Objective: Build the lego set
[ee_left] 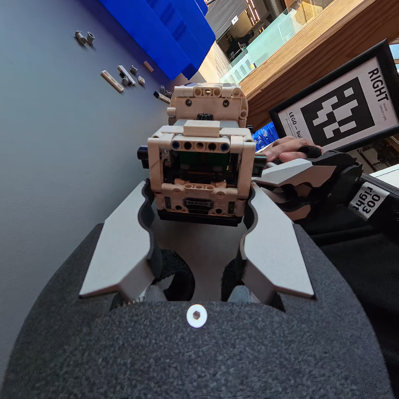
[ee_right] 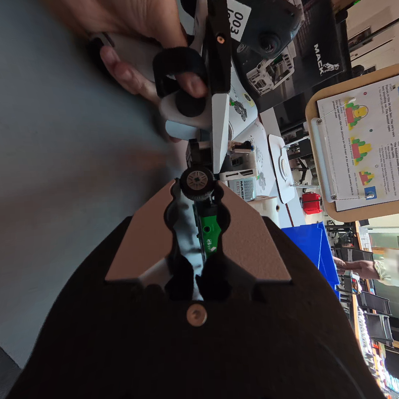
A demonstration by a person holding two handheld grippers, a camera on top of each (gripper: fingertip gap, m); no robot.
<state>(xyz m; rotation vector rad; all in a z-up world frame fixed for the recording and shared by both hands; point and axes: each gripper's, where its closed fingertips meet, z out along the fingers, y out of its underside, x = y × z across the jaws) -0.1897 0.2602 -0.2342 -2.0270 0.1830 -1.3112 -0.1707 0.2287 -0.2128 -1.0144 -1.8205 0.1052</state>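
A white lego truck (ee_left: 200,164) with a black base and a green inside is held above the grey table. My left gripper (ee_left: 200,200) is shut on the truck's front end, one finger on each side. My right gripper (ee_right: 196,183) is shut on a small wheel (ee_right: 197,183) with a grey hub and a black tyre, pressed against the truck's side beside a green part (ee_right: 210,228). In the left wrist view the right gripper (ee_left: 267,170) reaches the truck's right side. In the right wrist view the left gripper's white finger (ee_right: 220,129) and a hand (ee_right: 129,71) sit just above the wheel.
Several loose small pieces (ee_left: 121,79) lie on the table (ee_left: 54,151) beside a blue bin (ee_left: 168,36). A framed sign (ee_left: 345,103) stands to the right. The right wrist view shows an open booklet (ee_right: 248,133), the set's dark box (ee_right: 302,54), an instruction board (ee_right: 356,140) and another blue bin (ee_right: 306,248).
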